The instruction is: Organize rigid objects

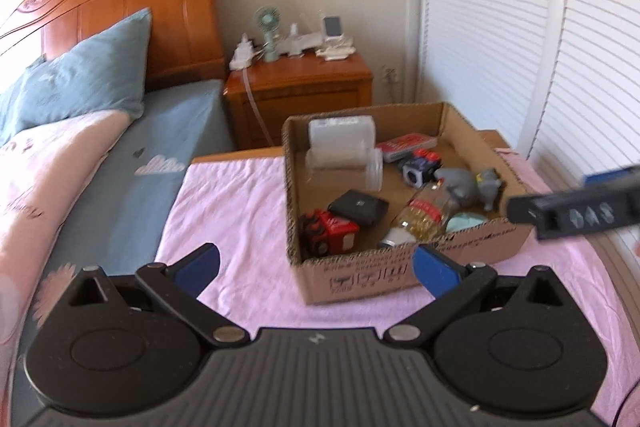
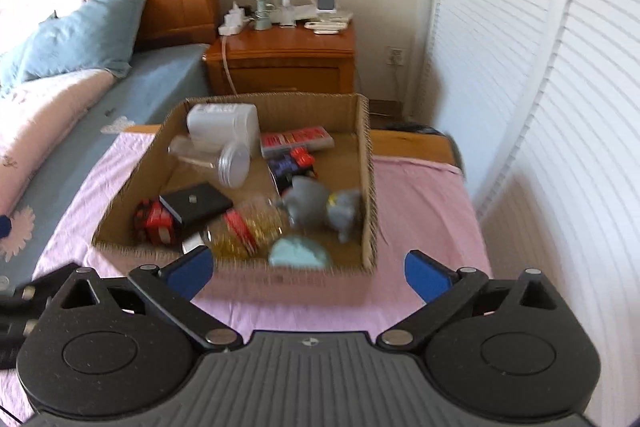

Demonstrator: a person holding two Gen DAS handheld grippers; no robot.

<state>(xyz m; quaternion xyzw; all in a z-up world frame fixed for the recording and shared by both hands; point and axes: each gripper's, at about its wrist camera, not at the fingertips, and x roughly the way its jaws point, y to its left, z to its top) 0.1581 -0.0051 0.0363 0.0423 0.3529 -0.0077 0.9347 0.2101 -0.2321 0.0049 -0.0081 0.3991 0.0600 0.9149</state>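
Cardboard box (image 1: 396, 269) sat at the far right corner of our pink-covered surface (image 1: 224, 203), crammed with hard odds. Both claws, left (image 1: 316, 267) and right (image 2: 310, 273), gaped empty. The glass bottle (image 2: 248, 227) looked slick, breakable; we'd grip its body.

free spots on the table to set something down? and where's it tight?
Bare pink cloth left of the cardboard box, running to the table's bed-side edge. A narrower strip right of the box, toward the louvred doors. Inside the box is crowded, apart from a small bare patch near its left wall. Both grippers are open and empty.
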